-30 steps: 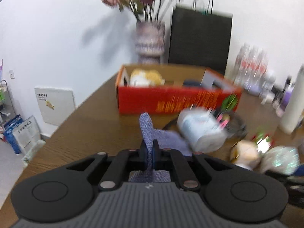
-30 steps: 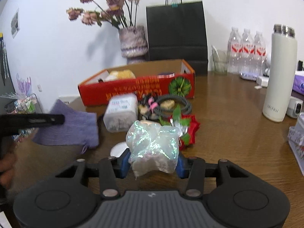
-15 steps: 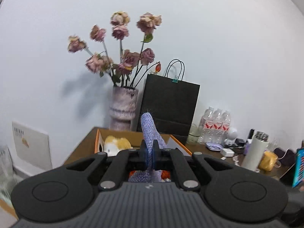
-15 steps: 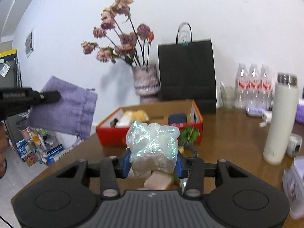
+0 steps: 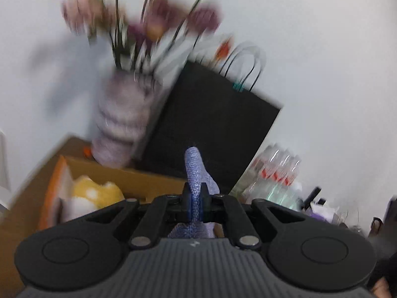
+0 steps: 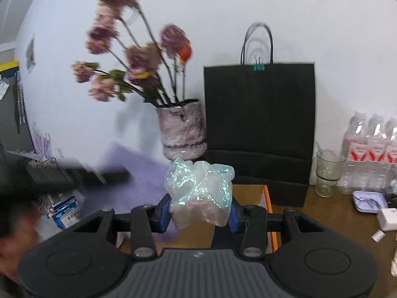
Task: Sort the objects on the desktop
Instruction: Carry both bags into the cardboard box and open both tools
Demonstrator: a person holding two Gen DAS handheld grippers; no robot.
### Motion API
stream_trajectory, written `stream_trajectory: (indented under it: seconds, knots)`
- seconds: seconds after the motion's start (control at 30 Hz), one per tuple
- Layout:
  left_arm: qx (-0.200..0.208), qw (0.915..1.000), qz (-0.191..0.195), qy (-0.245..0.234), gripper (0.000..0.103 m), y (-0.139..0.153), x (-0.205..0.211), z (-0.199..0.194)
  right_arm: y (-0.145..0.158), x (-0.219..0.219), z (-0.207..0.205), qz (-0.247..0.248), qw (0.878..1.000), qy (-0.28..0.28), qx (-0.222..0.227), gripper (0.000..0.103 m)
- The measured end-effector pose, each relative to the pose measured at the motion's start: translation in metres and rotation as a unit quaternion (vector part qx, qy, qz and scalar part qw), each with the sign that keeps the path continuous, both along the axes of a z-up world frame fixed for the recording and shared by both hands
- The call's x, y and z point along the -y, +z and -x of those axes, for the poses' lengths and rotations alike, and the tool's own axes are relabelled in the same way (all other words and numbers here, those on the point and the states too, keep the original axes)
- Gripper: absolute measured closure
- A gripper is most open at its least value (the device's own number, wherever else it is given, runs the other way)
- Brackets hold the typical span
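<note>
My left gripper (image 5: 195, 193) pinches the edge of a purple fabric pouch (image 5: 194, 167), and its jaws are opening slightly with the cloth still between the pads. It hovers above the open orange cardboard box (image 5: 53, 181), where a yellow plush toy (image 5: 96, 193) lies. In the right wrist view the pouch (image 6: 139, 166) hangs blurred at the left under the left gripper's dark fingers (image 6: 109, 176). My right gripper (image 6: 201, 214) is shut on a crumpled iridescent plastic bundle (image 6: 201, 188), held over the box's right rim (image 6: 269, 204).
Behind the box stand a pink vase (image 6: 182, 129) of dried flowers and a black paper bag (image 6: 259, 126). To the right on the wooden table (image 6: 330, 216) are a glass (image 6: 327, 171), water bottles (image 6: 372, 154) and small white items (image 6: 389, 218).
Both grippers have risen from the cluttered table and moved toward the box and the wall, each carrying its object. The left view now blurs with motion and has tilted.
</note>
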State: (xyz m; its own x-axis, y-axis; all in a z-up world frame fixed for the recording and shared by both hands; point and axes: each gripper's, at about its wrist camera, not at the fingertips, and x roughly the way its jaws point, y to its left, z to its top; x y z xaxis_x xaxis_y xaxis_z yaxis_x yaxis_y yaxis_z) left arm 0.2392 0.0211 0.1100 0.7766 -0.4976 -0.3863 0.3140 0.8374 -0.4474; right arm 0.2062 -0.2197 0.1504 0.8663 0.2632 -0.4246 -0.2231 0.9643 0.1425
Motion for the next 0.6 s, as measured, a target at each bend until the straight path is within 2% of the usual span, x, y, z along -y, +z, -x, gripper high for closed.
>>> stream_trajectory:
  seconds: [0.03, 0.1, 0.13, 0.17, 0.2, 0.23, 0.27, 0.3, 0.33, 0.4, 0.47, 0.5, 0.53, 0.6]
  knots:
    - [-0.031, 0.9991, -0.019, 0.021, 0.088, -0.021, 0.003, -0.021, -0.004, -0.002, -0.019, 0.002, 1.000, 0.006, -0.016, 0.059]
    - [-0.095, 0.9875, -0.108, 0.063, 0.088, -0.061, 0.014, -0.059, -0.013, -0.007, -0.055, 0.007, 0.999, 0.012, -0.047, 0.059]
    - [-0.111, 0.9815, -0.138, 0.073, 0.087, -0.076, 0.018, -0.069, -0.019, -0.011, -0.074, 0.010, 0.998, 0.019, -0.067, 0.060]
    - [-0.117, 0.9779, -0.156, 0.076, 0.085, -0.087, 0.019, -0.075, -0.026, -0.014, -0.092, 0.009, 0.996, 0.025, -0.084, 0.060]
    - [-0.116, 0.9798, -0.147, 0.068, 0.081, -0.089, 0.018, -0.076, -0.033, -0.017, -0.108, 0.009, 0.994, 0.033, -0.102, 0.060]
    - [-0.111, 0.9841, -0.126, 0.058, 0.048, -0.087, 0.013, -0.076, -0.043, -0.020, -0.126, 0.006, 0.991, 0.040, -0.129, 0.060]
    - [-0.107, 0.9878, -0.104, 0.045, 0.008, -0.082, 0.008, -0.076, -0.052, -0.023, -0.141, 0.001, 0.987, 0.046, -0.152, 0.059]
    - [-0.102, 0.9905, -0.086, 0.034, 0.000, -0.077, 0.004, -0.076, -0.062, -0.027, -0.152, -0.003, 0.983, 0.048, -0.174, 0.059]
    - [-0.092, 0.9924, -0.075, 0.033, 0.002, -0.073, 0.000, -0.073, -0.071, -0.032, -0.164, -0.001, 0.980, 0.048, -0.195, 0.059]
    - [-0.083, 0.9901, -0.108, 0.034, 0.002, -0.066, 0.001, -0.070, -0.087, -0.039, -0.179, 0.014, 0.977, 0.034, -0.211, 0.058]
    - [-0.067, 0.9873, -0.132, 0.058, 0.002, -0.061, -0.001, -0.067, -0.098, -0.043, -0.196, 0.018, 0.973, 0.024, -0.228, 0.053]
    - [-0.064, 0.9864, -0.138, 0.063, 0.002, -0.058, -0.003, -0.068, -0.102, -0.044, -0.203, 0.015, 0.972, 0.022, -0.232, 0.049]
    - [-0.063, 0.9866, -0.136, 0.065, 0.002, -0.051, -0.006, -0.064, -0.106, -0.045, -0.206, 0.011, 0.971, 0.020, -0.237, 0.041]
    - [-0.055, 0.9889, -0.121, 0.068, 0.002, -0.040, -0.016, -0.057, -0.104, -0.044, -0.206, 0.013, 0.969, 0.000, -0.246, 0.031]
